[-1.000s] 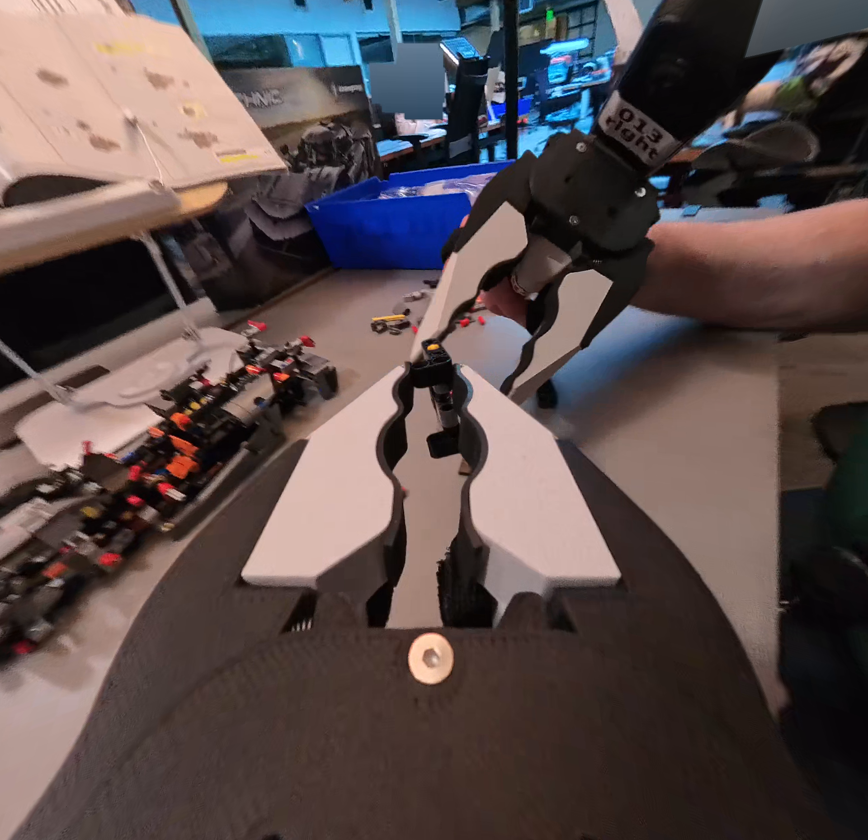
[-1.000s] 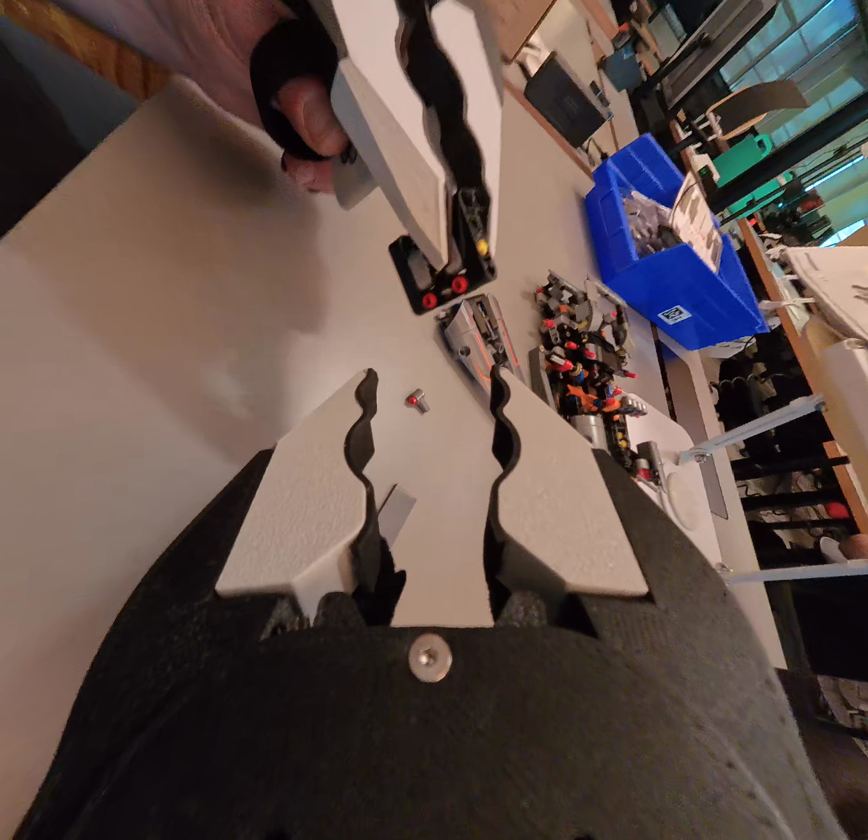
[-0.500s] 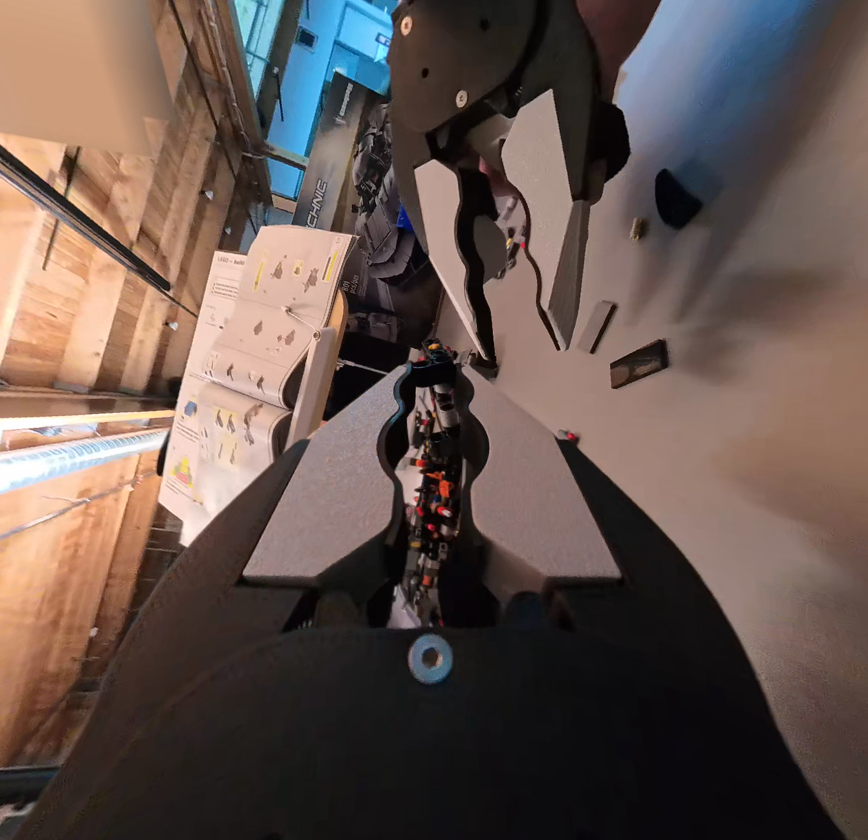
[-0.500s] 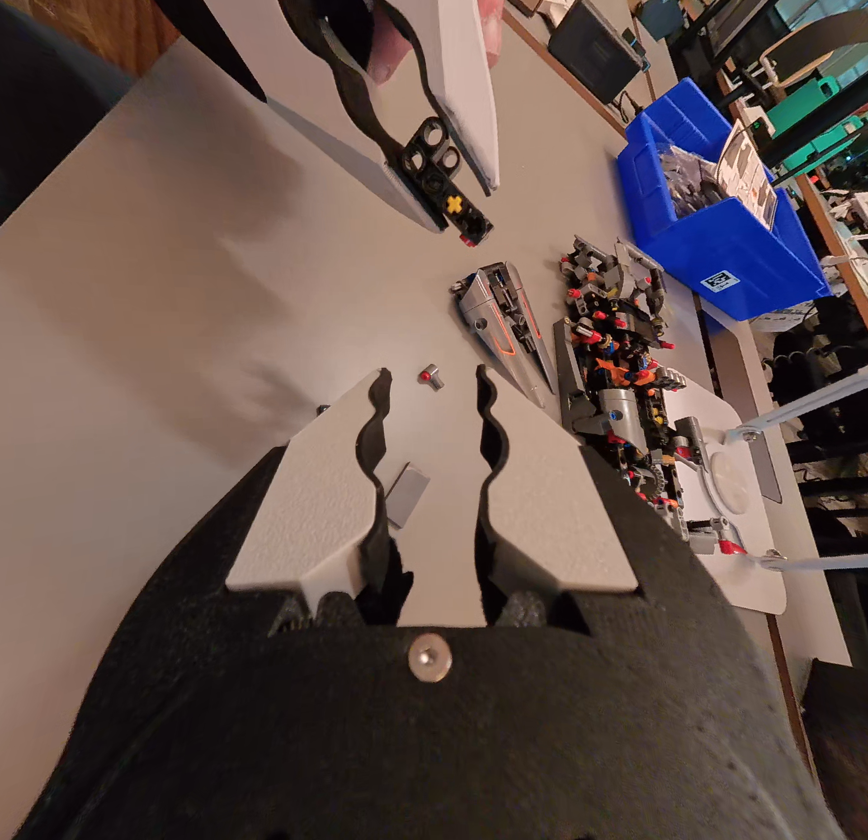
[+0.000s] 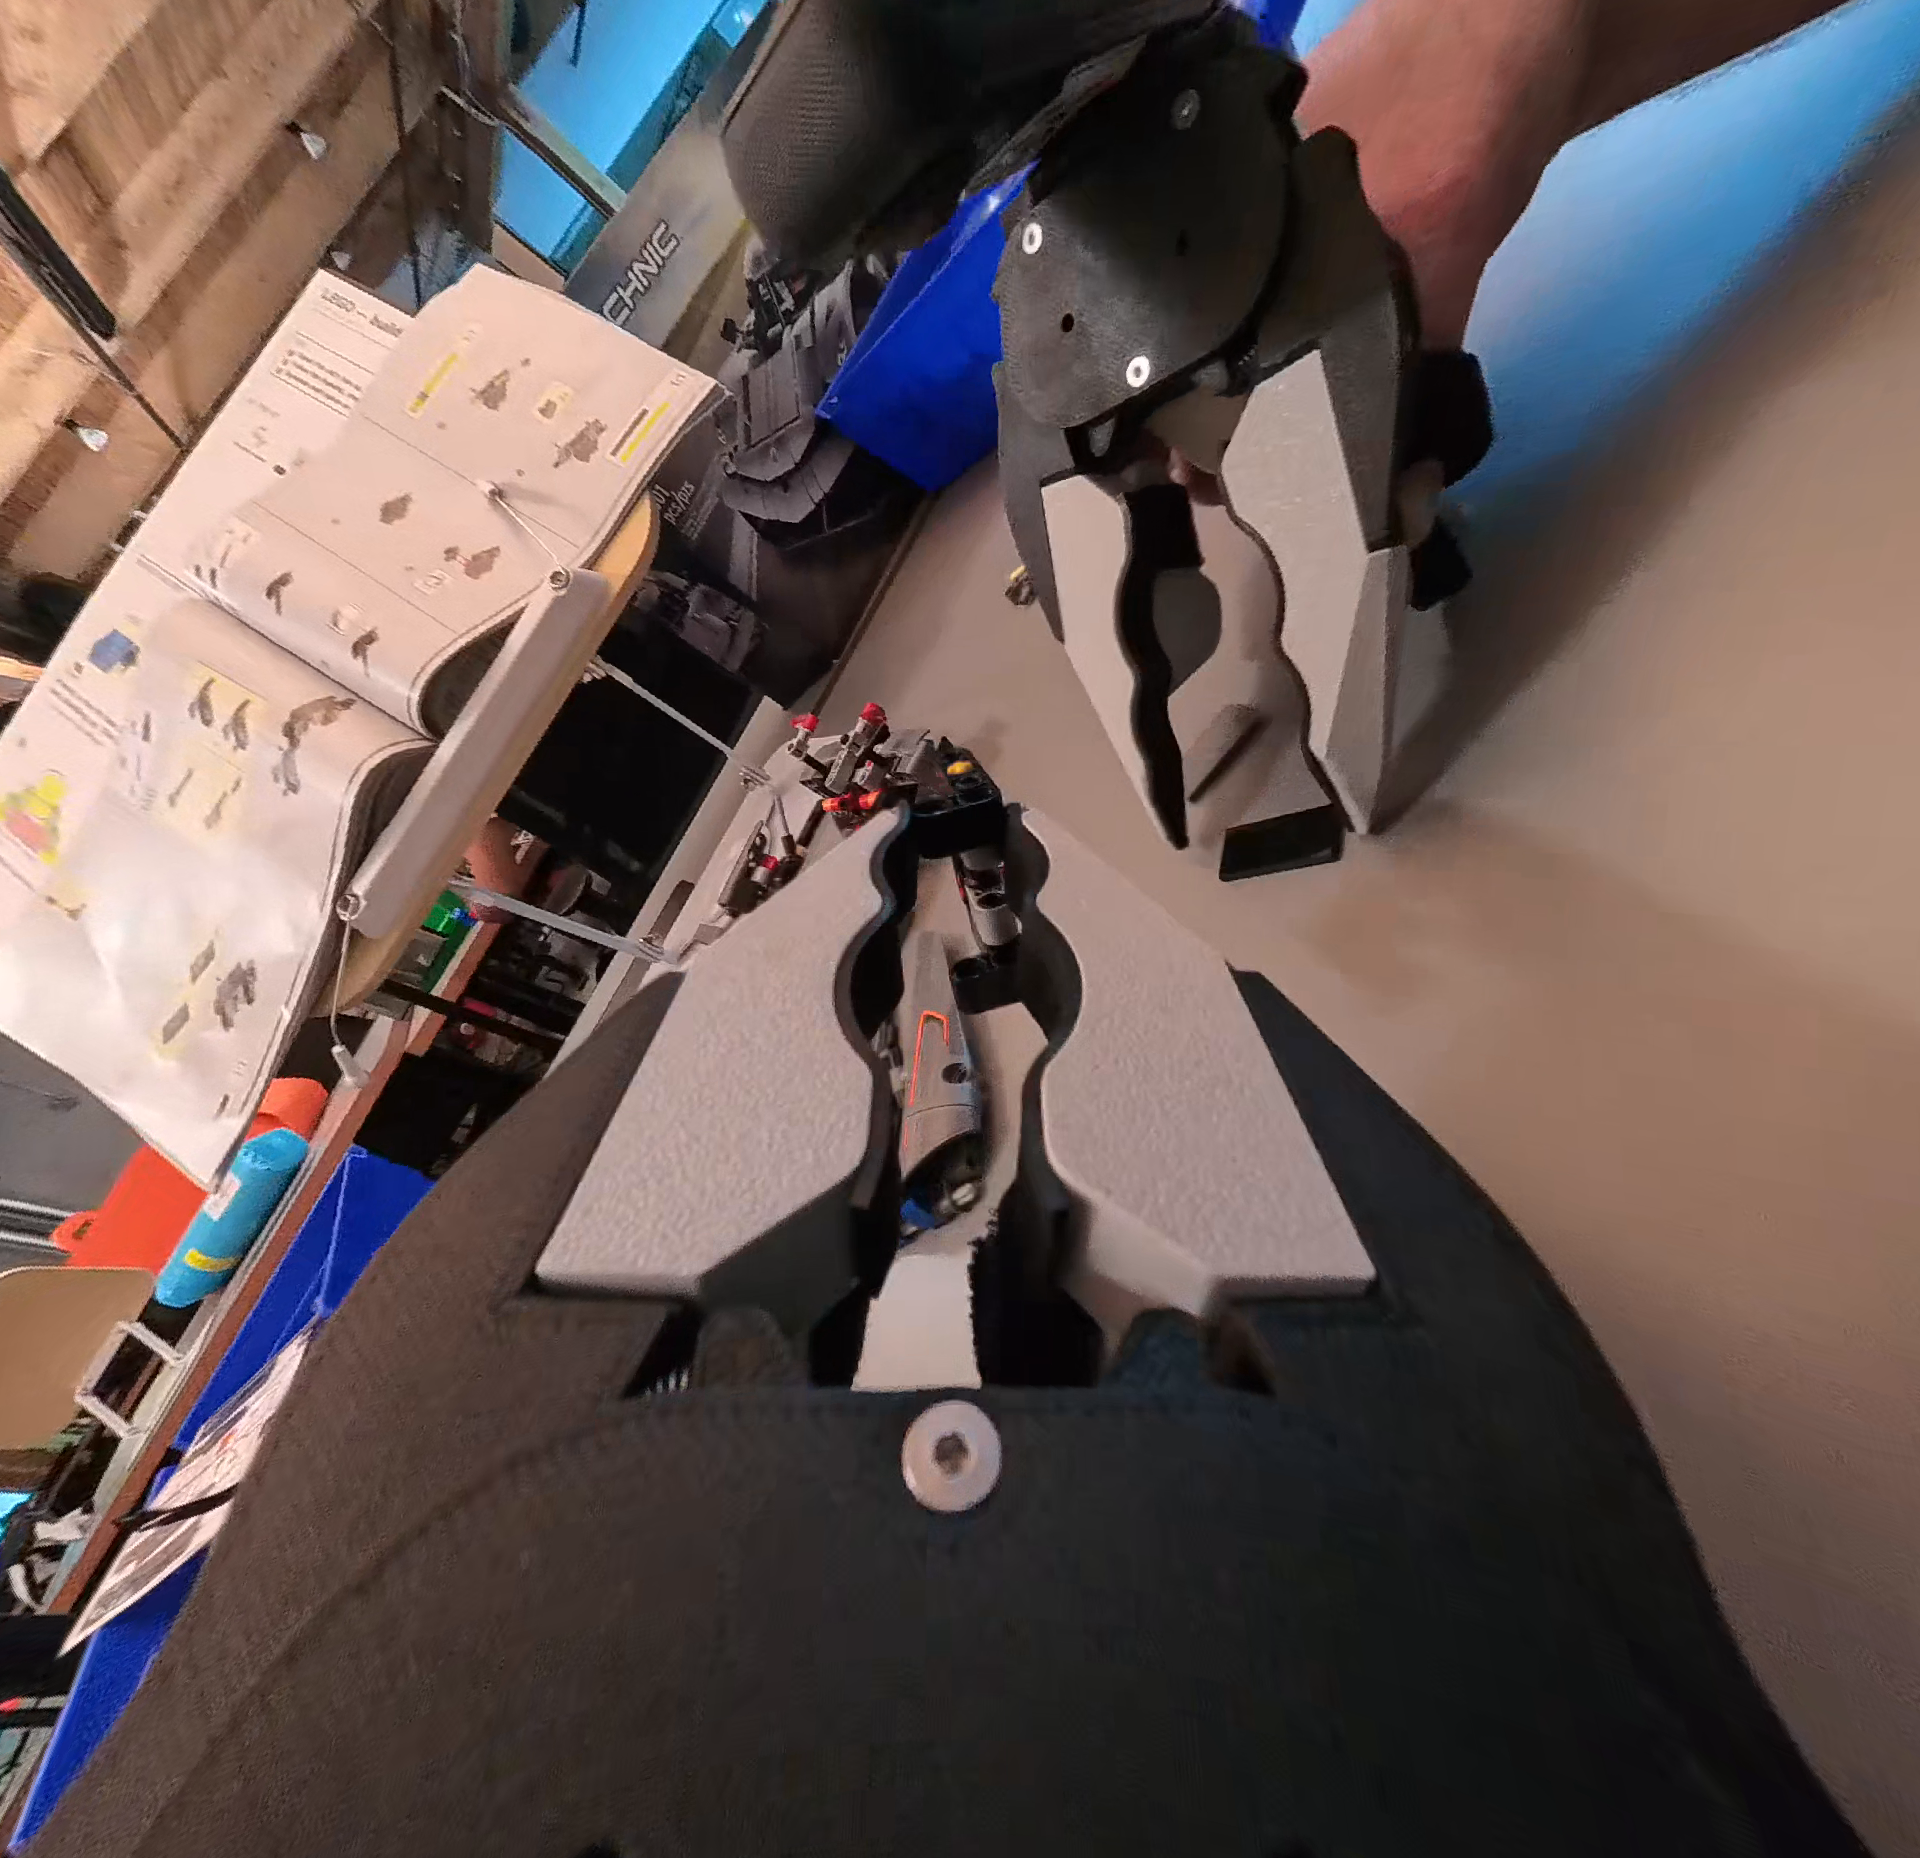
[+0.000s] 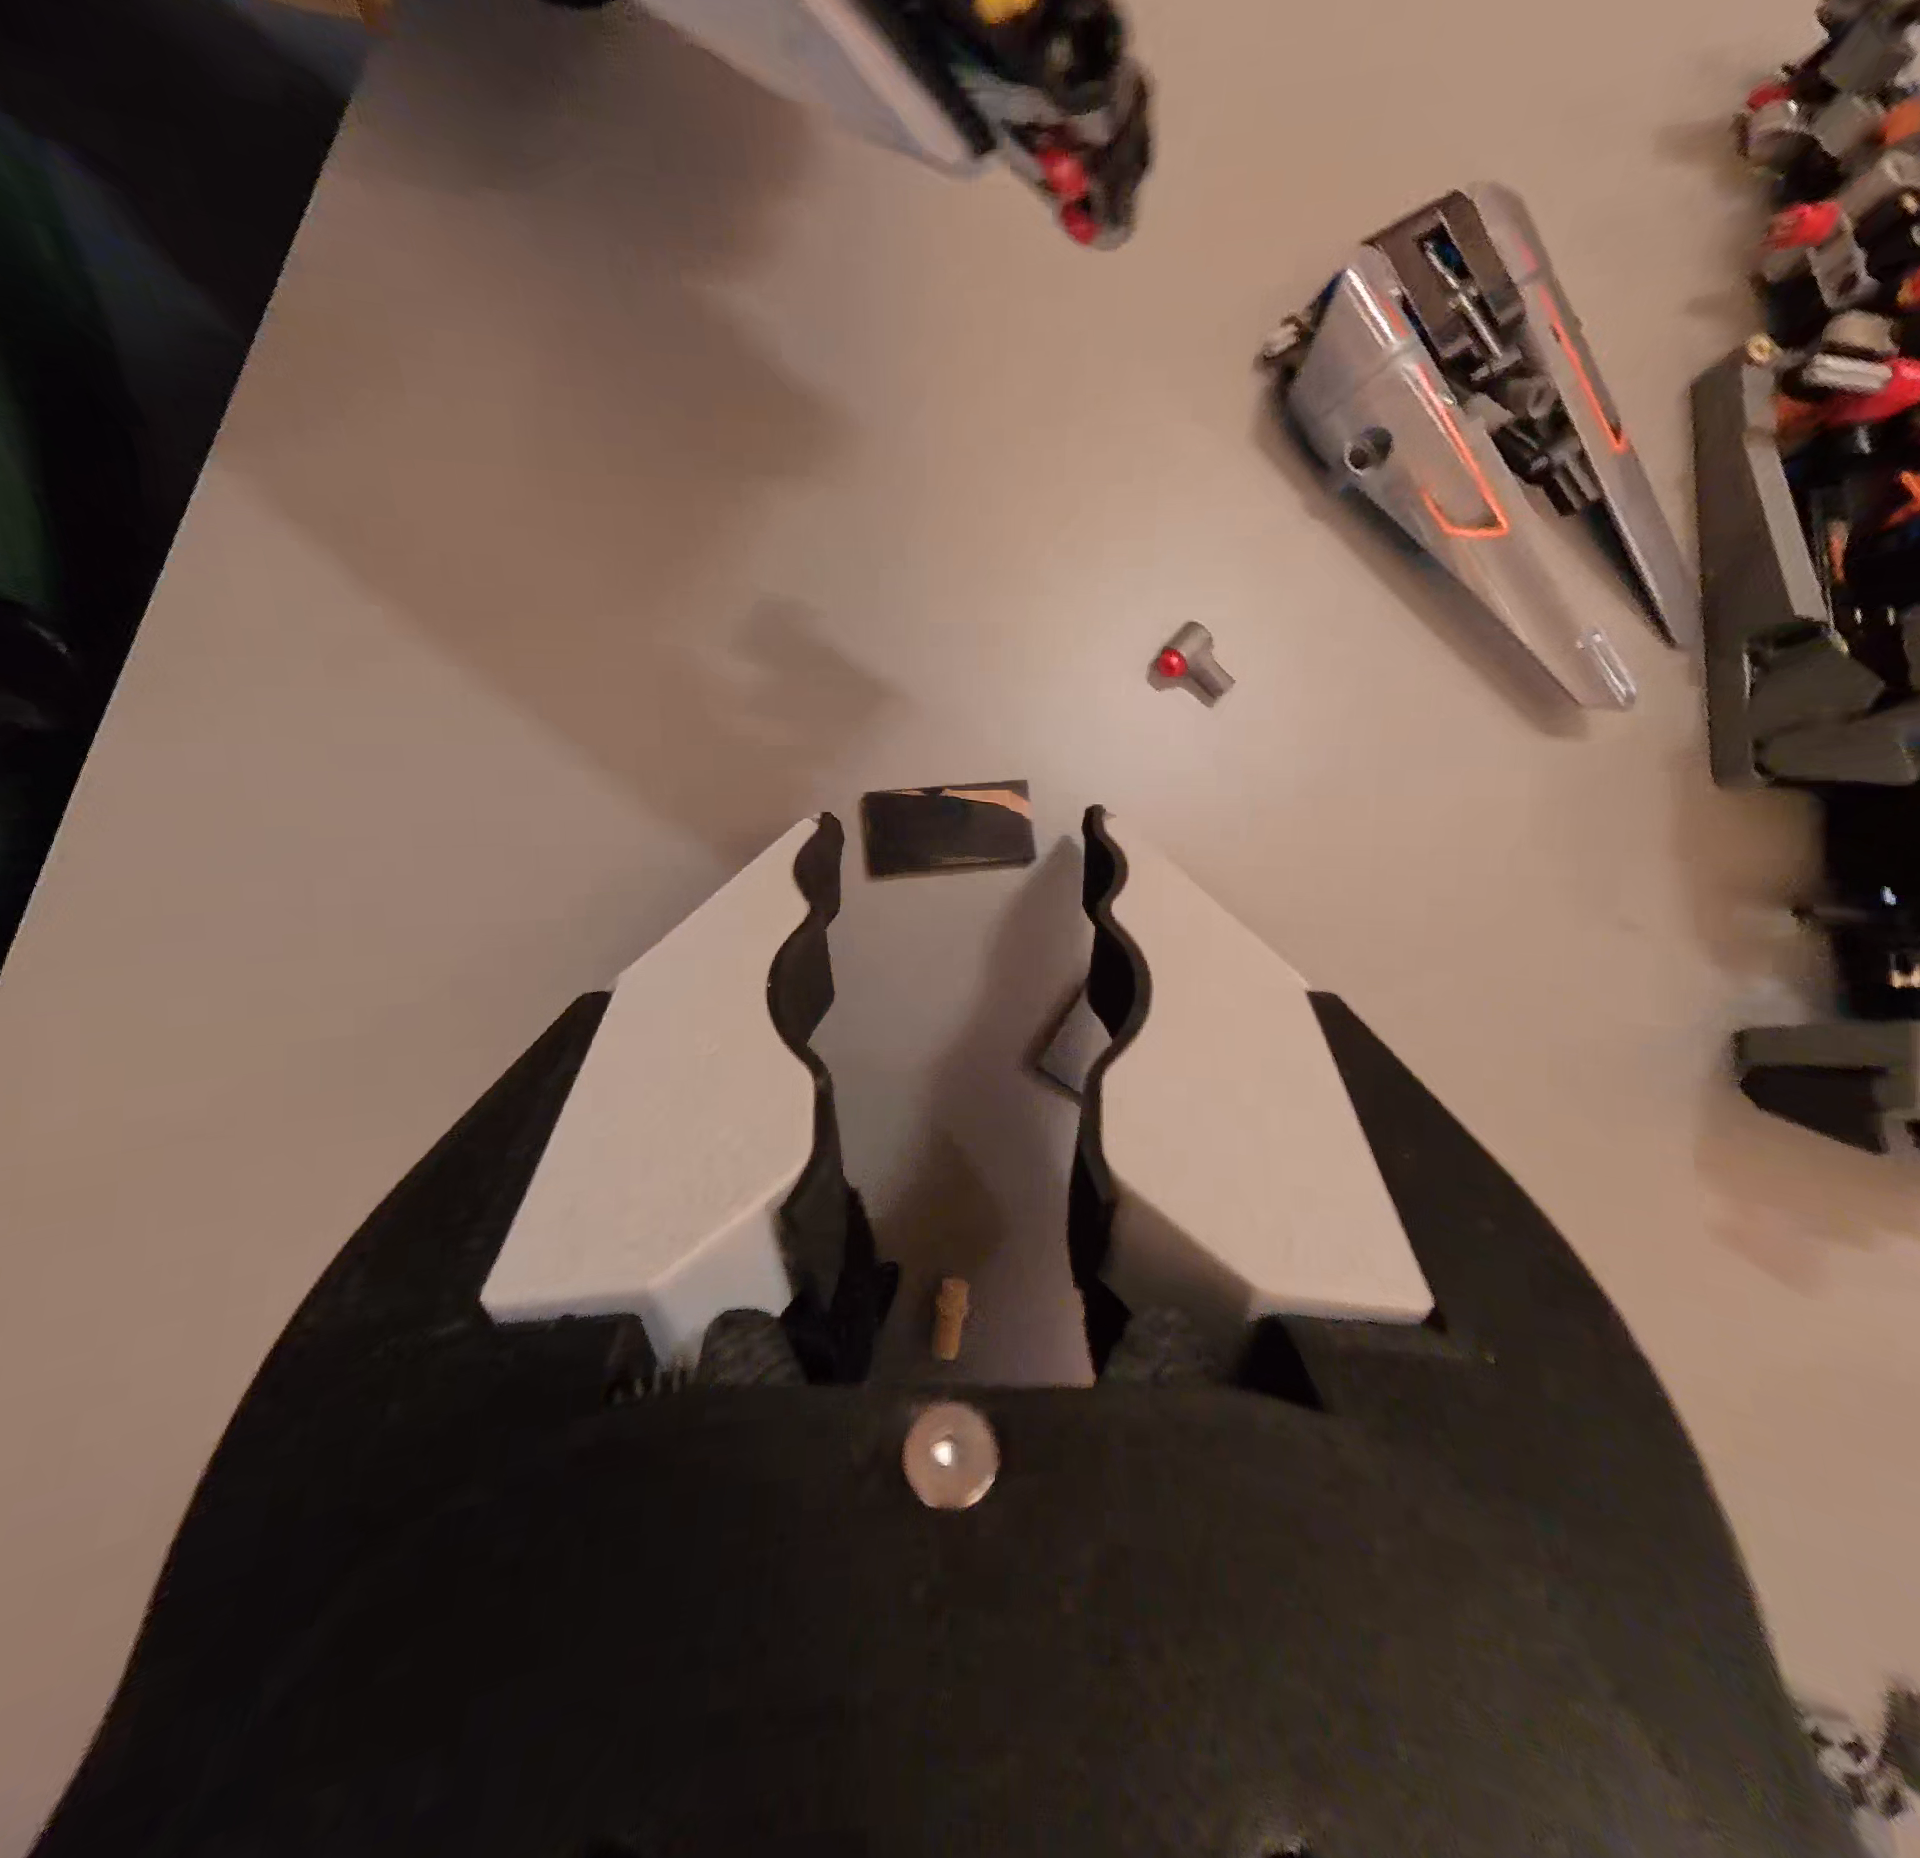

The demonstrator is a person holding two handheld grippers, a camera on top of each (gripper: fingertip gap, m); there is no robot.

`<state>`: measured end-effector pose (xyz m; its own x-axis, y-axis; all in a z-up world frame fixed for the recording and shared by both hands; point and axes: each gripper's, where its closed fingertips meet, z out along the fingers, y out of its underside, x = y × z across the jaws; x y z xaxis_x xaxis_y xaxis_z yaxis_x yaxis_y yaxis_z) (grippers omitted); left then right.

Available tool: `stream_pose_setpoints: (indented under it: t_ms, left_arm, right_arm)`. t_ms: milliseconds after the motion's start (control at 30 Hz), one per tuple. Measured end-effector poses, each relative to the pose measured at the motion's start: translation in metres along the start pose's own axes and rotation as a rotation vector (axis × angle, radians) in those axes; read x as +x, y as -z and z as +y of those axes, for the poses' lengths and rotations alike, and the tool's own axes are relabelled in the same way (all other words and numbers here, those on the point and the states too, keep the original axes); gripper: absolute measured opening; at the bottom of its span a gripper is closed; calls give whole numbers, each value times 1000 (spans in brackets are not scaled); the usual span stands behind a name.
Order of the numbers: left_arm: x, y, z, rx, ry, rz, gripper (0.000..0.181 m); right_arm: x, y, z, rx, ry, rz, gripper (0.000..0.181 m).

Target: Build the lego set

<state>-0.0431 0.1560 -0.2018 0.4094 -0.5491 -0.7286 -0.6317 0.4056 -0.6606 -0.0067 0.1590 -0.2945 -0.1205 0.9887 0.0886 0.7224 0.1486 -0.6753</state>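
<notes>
Lego pieces lie across the grey table [image 6: 540, 582]. The left gripper [image 5: 961, 821] is closed on a small black subassembly [image 5: 971, 852] with red pins and a yellow axle end, pinched at the fingertips and held above the table; in the right wrist view the same piece [image 6: 1049, 73] shows at the top edge, clear of the surface. The right gripper [image 6: 951, 842] is spread wide and empty, pointing down with its tips at or very near the table, on either side of a flat black tile [image 6: 948, 829] that lies just past them; whether the fingers touch it cannot be told. A grey tile [image 6: 1070, 1050] lies between the fingers, partly hidden by the right one, and a tan pin [image 6: 951, 1315] sits near the finger bases. A small grey connector [image 6: 1193, 662] with a red pin rests alone farther out. To the right lies a wedge-shaped grey panel section [image 6: 1475, 437] with orange lines, and beside it the large model [image 6: 1808, 478], dark with red and orange parts. In the left wrist view an open booklet [image 5: 312, 613] stands on a holder left of the table, with a blue bin [image 5: 935, 354] behind it.
</notes>
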Motion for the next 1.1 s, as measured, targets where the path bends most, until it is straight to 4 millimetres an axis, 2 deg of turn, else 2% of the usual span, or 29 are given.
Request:
stream_pose_setpoints:
  t_ms: [33,167,433,600,800,933,1000,1100]
  left_arm:
    - [1,-1,1,0,4,5,14]
    - [5,-4,2,-2,27,24,14]
    - [6,-8,5,-3,152,40,14]
    - [-1,-8,9,9,347,48,14]
    - [-16,-8,2,134,804,134,14]
    - [-20,-9,-3,199,1005,208,14]
    - [-21,-11,-5,219,1108,246,14]
    - [-20,-14,-6,237,1228,303,14]
  right_arm:
    - [1,0,1,0,-25,-9,46]
    - [-1,-1,3,4,-105,-57,37]
    - [0,0,3,12,-96,-59,30]
    - [5,3,2,38,-110,-48,30]
    - [13,33,-33,220,-79,16,30]
    - [17,61,-66,363,-28,103,30]
    - [15,70,-77,380,59,176,31]
    - [12,72,-84,351,170,265,31]
